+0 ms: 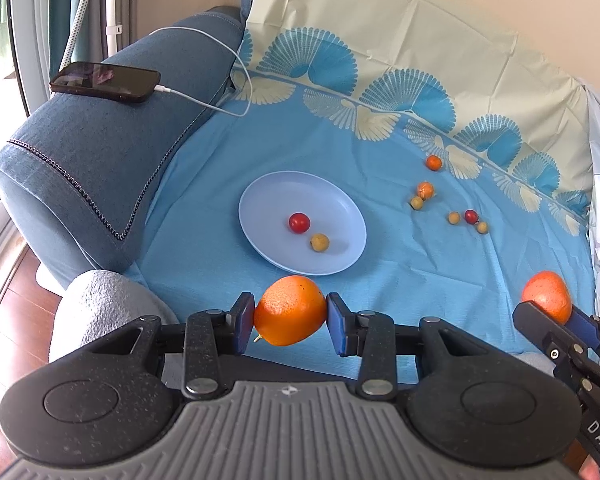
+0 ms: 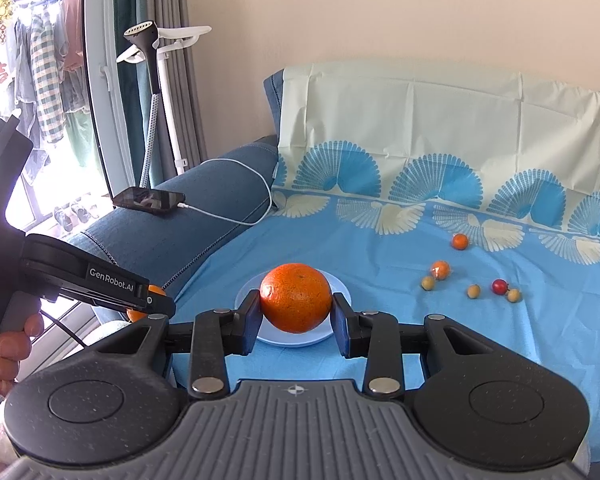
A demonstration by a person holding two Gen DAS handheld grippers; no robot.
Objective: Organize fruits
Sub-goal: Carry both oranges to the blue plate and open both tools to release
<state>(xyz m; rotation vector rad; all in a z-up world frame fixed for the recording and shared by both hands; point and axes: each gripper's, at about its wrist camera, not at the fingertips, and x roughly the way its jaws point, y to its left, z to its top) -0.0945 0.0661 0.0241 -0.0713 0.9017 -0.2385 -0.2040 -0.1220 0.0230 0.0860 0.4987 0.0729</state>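
Observation:
In the left wrist view my left gripper [image 1: 290,316] is shut on a large orange [image 1: 290,308], held just in front of a pale blue plate [image 1: 268,208]. A red cherry tomato [image 1: 299,222] and a small yellow fruit [image 1: 319,242] lie on the plate. At the right, my right gripper [image 1: 552,312] is shut on a second orange [image 1: 546,292]. The right wrist view shows that gripper [image 2: 296,312] clamping its orange [image 2: 296,296] before the plate [image 2: 342,286], which it mostly hides. My left gripper [image 2: 152,302] shows at the left.
Several small fruits lie loose on the blue cloth [image 1: 380,280] right of the plate: two tiny oranges [image 1: 433,163], a red one [image 1: 470,216] and yellow ones [image 1: 454,217]. A phone [image 1: 106,81] with a white cable rests on the blue sofa arm [image 1: 100,168].

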